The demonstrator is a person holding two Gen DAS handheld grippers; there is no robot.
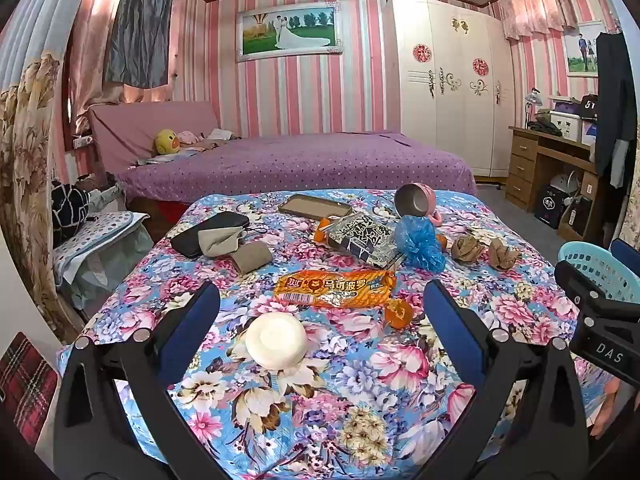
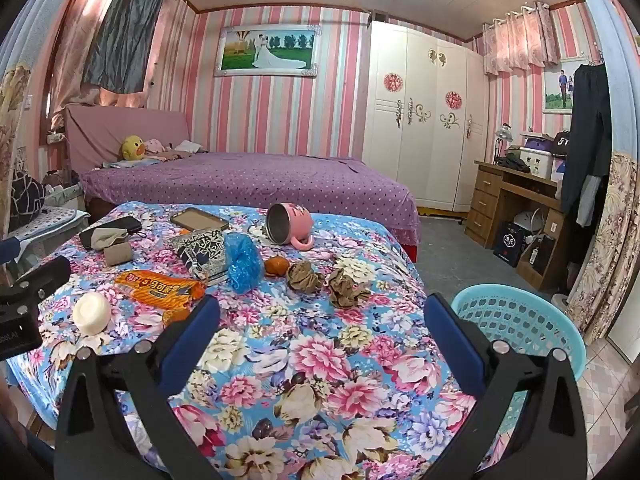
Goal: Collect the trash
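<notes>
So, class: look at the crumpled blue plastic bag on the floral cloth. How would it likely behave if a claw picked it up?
The blue plastic bag looks thin and crinkled, so it is probably very light and floppy, collapsing under a pinch. Its glossy film may slip between the pads. It sits against the black-and-white packet, so dragging it might nudge that too.

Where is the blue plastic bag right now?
Mid-table in both views: the blue plastic bag lies between the black-and-white packet and an orange peel, before the tipped pink mug.
</notes>
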